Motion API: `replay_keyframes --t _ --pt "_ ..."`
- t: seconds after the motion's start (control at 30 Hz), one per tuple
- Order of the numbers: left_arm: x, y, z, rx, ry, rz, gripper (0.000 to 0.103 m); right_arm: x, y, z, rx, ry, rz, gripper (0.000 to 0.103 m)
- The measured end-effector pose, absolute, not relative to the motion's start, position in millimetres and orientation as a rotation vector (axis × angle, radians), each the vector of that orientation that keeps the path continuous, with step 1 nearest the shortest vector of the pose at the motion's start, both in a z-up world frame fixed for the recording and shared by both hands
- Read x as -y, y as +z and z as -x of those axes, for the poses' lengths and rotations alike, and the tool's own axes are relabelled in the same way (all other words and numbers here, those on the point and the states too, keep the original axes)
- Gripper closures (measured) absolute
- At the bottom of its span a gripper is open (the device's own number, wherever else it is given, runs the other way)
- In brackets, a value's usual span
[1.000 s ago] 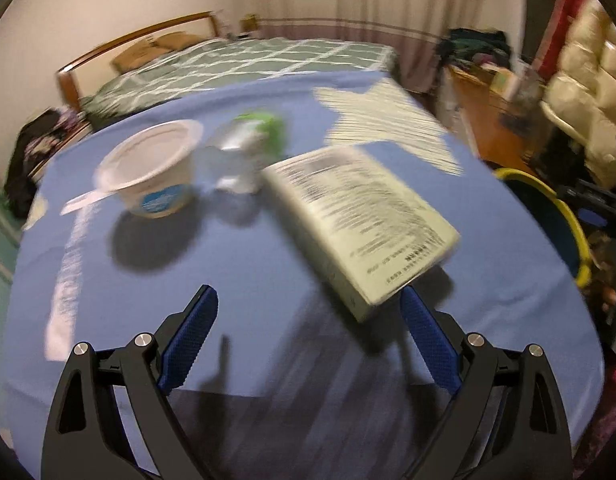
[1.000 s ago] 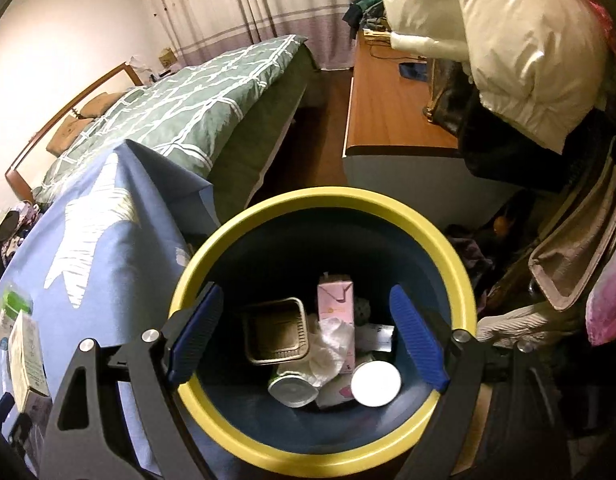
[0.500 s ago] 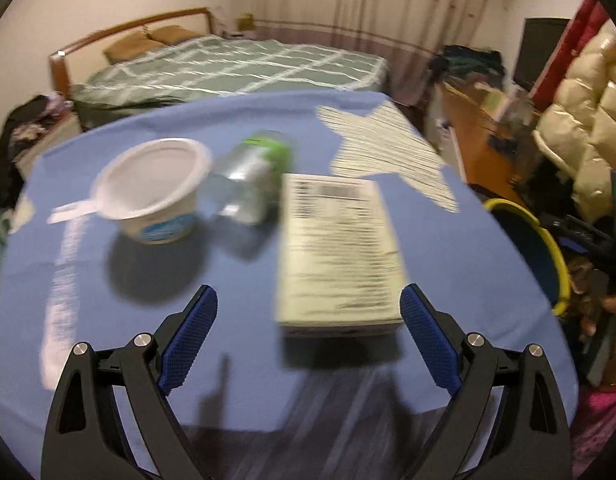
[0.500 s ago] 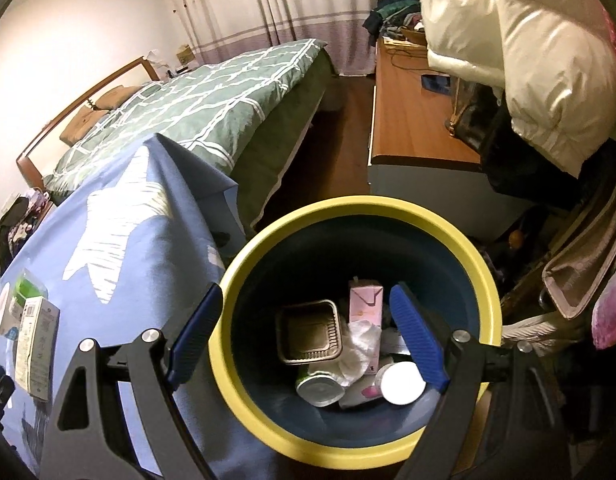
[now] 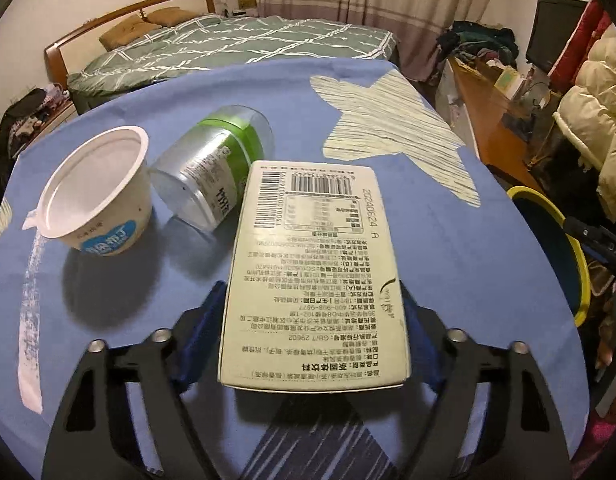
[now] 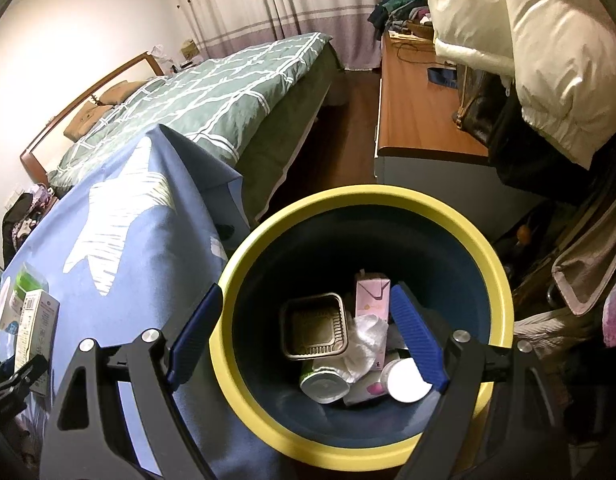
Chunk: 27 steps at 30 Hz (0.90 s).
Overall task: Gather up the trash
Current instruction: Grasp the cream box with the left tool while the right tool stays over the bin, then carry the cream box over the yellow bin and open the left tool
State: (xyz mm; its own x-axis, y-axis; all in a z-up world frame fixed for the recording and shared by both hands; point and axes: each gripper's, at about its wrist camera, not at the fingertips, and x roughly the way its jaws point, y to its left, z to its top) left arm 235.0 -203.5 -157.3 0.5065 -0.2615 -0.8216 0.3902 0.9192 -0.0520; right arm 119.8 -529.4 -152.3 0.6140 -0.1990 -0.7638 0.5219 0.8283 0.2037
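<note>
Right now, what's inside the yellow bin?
Inside the yellow bin lie a square tray, a pink carton, crumpled tissue and a green-rimmed cup. Whatever is under that pile is covered.

A table covered by a blue cloth (image 5: 448, 240) with pale striped star shapes carries three pieces of trash. A flat cream carton (image 5: 314, 276), printed side up with a barcode at its far end, lies near the front edge. Just beside its far left corner a clear plastic jar with a green band (image 5: 211, 164) lies on its side (possibly touching the carton). Left of the jar stands an open white cup (image 5: 97, 192).
</note>
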Motion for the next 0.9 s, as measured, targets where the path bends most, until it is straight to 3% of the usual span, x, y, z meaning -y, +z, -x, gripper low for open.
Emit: replay_keyframes --t 0.4,0.9 --pt "220.5 -135.8 -199.7 -0.915 -0.497 -0.188 0.032 534.8 -154.8 -105.7 -0.795 -0.425 -0.452 0.022" --pt "346.0 -111.3 -168.4 -0.874 -0.735 -0.281 0.031 563.9 -151.9 -52.4 -0.765 -0.513 -0.435 0.022"
